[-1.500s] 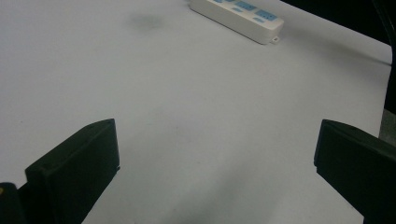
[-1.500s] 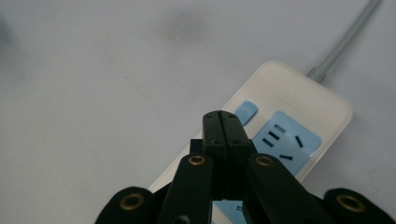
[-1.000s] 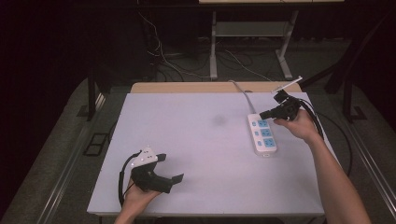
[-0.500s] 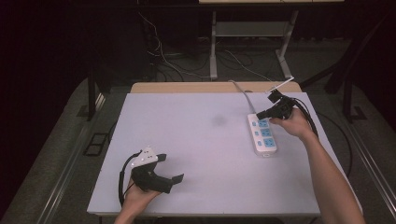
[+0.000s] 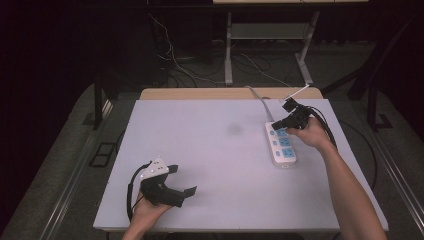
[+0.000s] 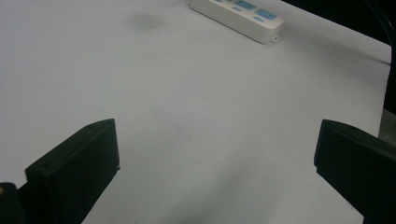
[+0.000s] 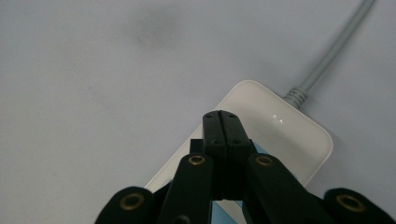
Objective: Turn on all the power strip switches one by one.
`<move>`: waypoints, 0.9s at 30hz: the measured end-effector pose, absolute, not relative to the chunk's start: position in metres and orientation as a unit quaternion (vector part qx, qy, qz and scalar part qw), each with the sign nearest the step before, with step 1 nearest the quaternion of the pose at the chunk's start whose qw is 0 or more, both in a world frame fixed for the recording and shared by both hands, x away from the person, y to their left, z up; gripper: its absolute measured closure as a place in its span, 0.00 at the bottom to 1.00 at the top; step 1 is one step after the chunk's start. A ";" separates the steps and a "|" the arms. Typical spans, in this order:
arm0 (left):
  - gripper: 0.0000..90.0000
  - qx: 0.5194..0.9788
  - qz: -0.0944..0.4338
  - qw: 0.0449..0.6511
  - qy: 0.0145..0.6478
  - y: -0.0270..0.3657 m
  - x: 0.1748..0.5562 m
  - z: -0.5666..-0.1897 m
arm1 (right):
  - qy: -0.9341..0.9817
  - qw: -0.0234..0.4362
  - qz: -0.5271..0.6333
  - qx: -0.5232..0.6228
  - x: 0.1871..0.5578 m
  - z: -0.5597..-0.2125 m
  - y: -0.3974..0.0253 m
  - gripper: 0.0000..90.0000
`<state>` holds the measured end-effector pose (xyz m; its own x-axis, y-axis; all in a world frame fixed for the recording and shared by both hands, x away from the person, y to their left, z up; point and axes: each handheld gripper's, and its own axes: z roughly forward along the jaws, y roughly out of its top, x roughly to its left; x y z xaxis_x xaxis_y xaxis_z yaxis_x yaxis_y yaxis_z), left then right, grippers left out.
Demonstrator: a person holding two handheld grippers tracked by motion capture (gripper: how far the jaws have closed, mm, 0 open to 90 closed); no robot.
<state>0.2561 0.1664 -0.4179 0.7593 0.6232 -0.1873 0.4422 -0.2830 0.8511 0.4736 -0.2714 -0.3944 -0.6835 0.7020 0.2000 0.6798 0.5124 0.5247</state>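
Observation:
A white power strip (image 5: 281, 146) with blue socket faces lies at the right side of the white table (image 5: 215, 150); it appears again at the top of the left gripper view (image 6: 238, 14). Its grey cable (image 7: 327, 56) leaves from the far end. My right gripper (image 5: 280, 124) hovers over that far end, jaws pressed together with nothing between them; the right gripper view has its tips (image 7: 220, 122) above the strip's white end (image 7: 280, 126). My left gripper (image 5: 187, 192) rests near the table's front left, jaws wide apart and empty (image 6: 215, 163).
A faint grey smudge (image 5: 233, 128) marks the table's middle. A wooden edge (image 5: 200, 93) runs along the table's far side. Beyond it, a metal frame (image 5: 267, 35) and loose cables lie on the dark floor.
My right gripper has shifted slightly along the far end of the power strip and tilted. The left gripper has stayed where it was.

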 end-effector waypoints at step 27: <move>0.00 0.796 0.088 0.497 0.333 0.166 0.256 -0.418 | 0.873 0.014 0.278 0.399 0.477 -0.407 -0.262 1.00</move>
<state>0.2558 0.1657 -0.4179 0.7631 0.6176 -0.1906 0.4425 -0.2842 0.8505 0.4766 -0.2616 -0.4069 -0.6810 0.7050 0.1980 0.6896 0.5263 0.4975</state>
